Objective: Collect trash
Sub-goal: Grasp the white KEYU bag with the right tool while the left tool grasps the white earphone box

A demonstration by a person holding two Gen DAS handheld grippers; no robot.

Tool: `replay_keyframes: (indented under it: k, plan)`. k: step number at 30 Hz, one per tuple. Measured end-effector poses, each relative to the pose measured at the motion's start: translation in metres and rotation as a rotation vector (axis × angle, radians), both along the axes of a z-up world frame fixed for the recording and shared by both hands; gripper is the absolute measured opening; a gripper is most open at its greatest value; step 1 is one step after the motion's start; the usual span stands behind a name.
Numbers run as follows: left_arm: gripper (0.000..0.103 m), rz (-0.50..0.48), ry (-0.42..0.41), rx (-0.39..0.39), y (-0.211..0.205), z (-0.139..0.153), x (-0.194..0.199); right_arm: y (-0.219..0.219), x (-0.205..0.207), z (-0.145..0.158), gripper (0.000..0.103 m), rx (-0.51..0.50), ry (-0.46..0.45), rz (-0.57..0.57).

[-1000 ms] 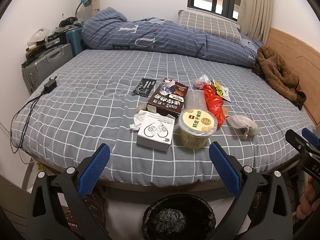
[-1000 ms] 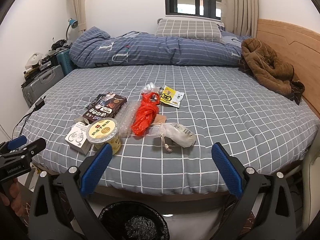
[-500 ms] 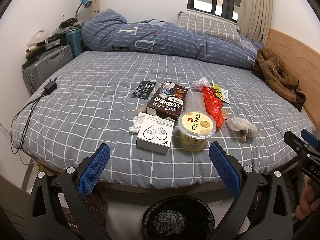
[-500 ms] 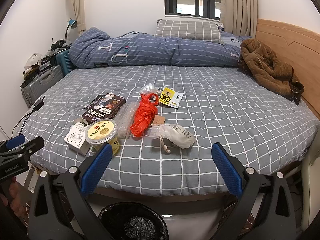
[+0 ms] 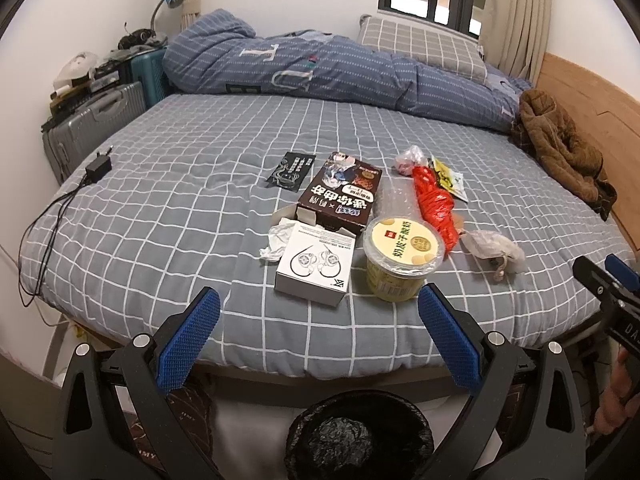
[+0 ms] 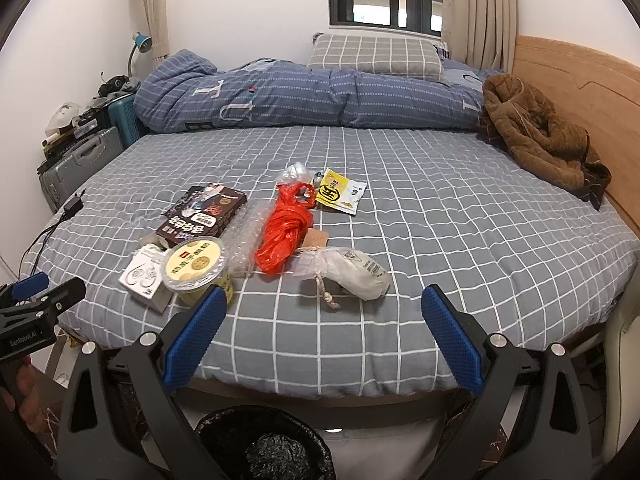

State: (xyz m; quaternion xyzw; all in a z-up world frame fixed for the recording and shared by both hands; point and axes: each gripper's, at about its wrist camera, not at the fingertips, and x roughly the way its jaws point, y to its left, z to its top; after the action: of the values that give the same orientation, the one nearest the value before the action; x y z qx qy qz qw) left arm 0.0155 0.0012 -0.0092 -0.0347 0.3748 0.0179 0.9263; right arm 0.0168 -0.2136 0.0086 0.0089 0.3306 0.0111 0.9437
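Both of your grippers hang at the foot of a bed, each with its blue-padded fingers spread wide and holding nothing. The left gripper (image 5: 318, 334) faces a white earphone box (image 5: 314, 265) and a yellow lidded tub (image 5: 403, 256). The right gripper (image 6: 324, 336) faces a pale drawstring pouch (image 6: 352, 270).

The trash lies in a loose cluster on the grey checked bedsheet (image 6: 460, 216), near the foot edge. Behind the white box sits a dark snack box (image 5: 340, 196), open at its near end, with a crumpled tissue (image 5: 278, 238) just beside it. A knotted red plastic bag (image 6: 286, 232) lies between a strip of bubble wrap (image 6: 244, 242) and the pouch, and a yellow sachet (image 6: 340, 192) lies farther back. A black-lined bin (image 5: 358, 438) stands on the floor below your grippers.

The cardboard boxes look light and stiff; pinch them across their short sides, gently, since an empty box may crush. The tub likely has a slick wall, so grip across its body below the rim. The bag, wrap, tissue and pouch look soft and nearly weightless; pinch a bunched fold or the knot. The flat sachet may need lifting by an edge.
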Motion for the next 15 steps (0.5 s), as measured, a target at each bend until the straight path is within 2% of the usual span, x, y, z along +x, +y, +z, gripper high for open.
replay_keyframes:
  k: [5, 15]
  plan:
    - [0.097, 0.003, 0.043, 0.005, 0.003, -0.022, 0.027, -0.003, 0.031, -0.018, 0.094, -0.01, 0.031, -0.004]
    - [0.096, -0.004, 0.138, 0.03, 0.01, -0.08, 0.092, -0.016, 0.106, -0.072, 0.091, -0.039, 0.125, -0.017]
